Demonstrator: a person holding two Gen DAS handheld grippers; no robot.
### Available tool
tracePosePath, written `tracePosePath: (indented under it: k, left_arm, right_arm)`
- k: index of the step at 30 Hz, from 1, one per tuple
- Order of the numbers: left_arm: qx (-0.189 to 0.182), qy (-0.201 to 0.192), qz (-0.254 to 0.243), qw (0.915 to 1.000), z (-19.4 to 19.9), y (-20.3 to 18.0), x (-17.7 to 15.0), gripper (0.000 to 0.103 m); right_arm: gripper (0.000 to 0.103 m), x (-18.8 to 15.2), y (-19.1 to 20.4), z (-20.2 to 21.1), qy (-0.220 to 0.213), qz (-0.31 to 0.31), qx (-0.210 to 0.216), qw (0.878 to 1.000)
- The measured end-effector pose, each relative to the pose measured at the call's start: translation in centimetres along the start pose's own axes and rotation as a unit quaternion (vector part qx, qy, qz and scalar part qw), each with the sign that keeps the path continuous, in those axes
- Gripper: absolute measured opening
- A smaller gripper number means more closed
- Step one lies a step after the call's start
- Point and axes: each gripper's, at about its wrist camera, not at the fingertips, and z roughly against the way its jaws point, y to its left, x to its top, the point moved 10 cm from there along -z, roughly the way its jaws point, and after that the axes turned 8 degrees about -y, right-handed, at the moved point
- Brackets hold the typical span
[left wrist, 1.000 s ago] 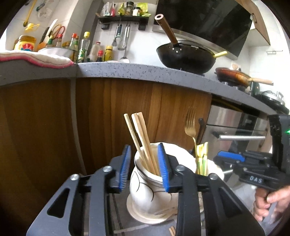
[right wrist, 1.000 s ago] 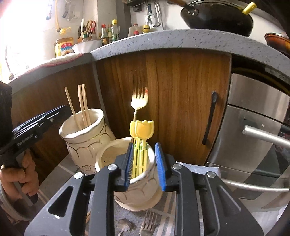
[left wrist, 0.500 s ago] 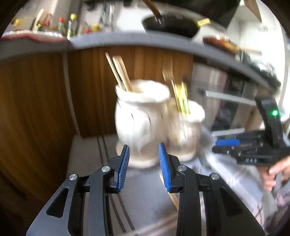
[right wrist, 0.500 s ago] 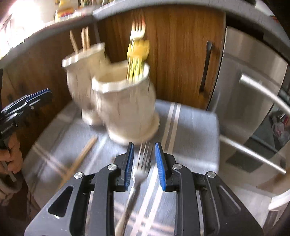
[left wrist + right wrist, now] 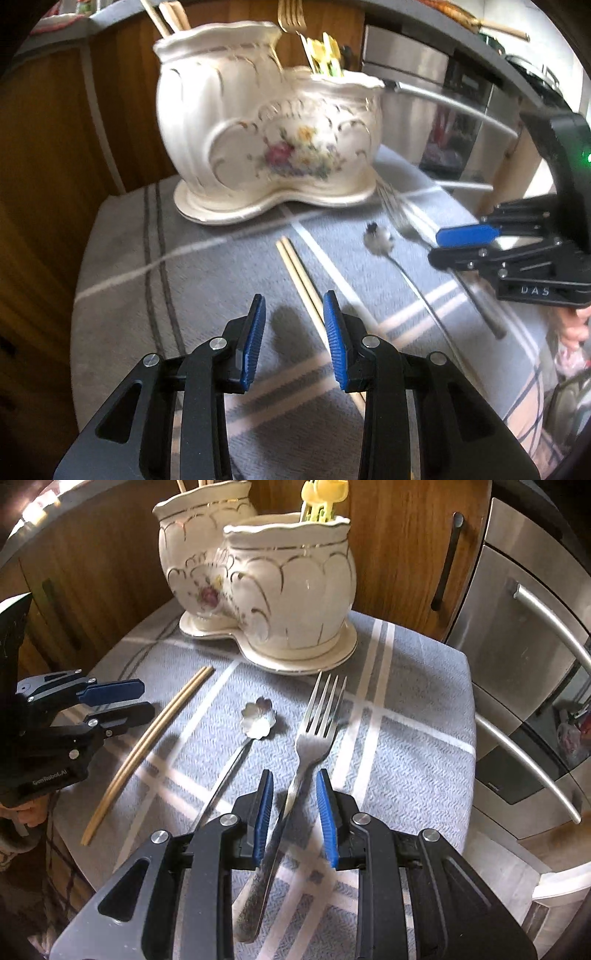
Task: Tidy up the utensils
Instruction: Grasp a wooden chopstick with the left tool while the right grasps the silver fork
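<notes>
A white double ceramic holder (image 5: 266, 140) (image 5: 291, 590) stands at the back of a grey striped cloth, with chopsticks in one cup and yellow utensils and a gold fork in the other. A pair of chopsticks (image 5: 301, 280) (image 5: 147, 749), a flower-bowl spoon (image 5: 258, 722) (image 5: 378, 240) and a silver fork (image 5: 314, 734) (image 5: 399, 218) lie on the cloth. My left gripper (image 5: 291, 310) is open above the chopsticks. My right gripper (image 5: 293, 790) is open with the fork handle between its jaws, apart from both pads.
The cloth (image 5: 406, 709) covers a small table in front of wooden cabinet doors (image 5: 399, 535). A steel oven with bar handles (image 5: 546, 620) stands to the right. The table edge drops off close on the left and right.
Both grippers have dropped from beside the holder's cups to just above the cloth. The left now hovers over the chopsticks, the right straddles the fork handle.
</notes>
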Motion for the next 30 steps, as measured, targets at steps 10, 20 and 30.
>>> tracePosePath:
  k: [10,20,30]
  left_arm:
    - [0.002,0.009,-0.001,1.0,0.3,-0.2,-0.5,0.034]
    - [-0.007,0.019,-0.004,0.9998,0.2,-0.1,-0.4,0.034]
    - [-0.001,0.035,-0.016,0.9992,0.4,0.6,-1.0,0.034]
  right_arm:
    - [0.024,-0.5,-0.3,0.1,0.001,0.011,-0.015,1.0]
    - [0.024,-0.1,-0.6,-0.2,0.004,0.017,-0.02,1.0]
    - [0.019,-0.3,-0.4,0.0,0.026,0.053,-0.01,0.998]
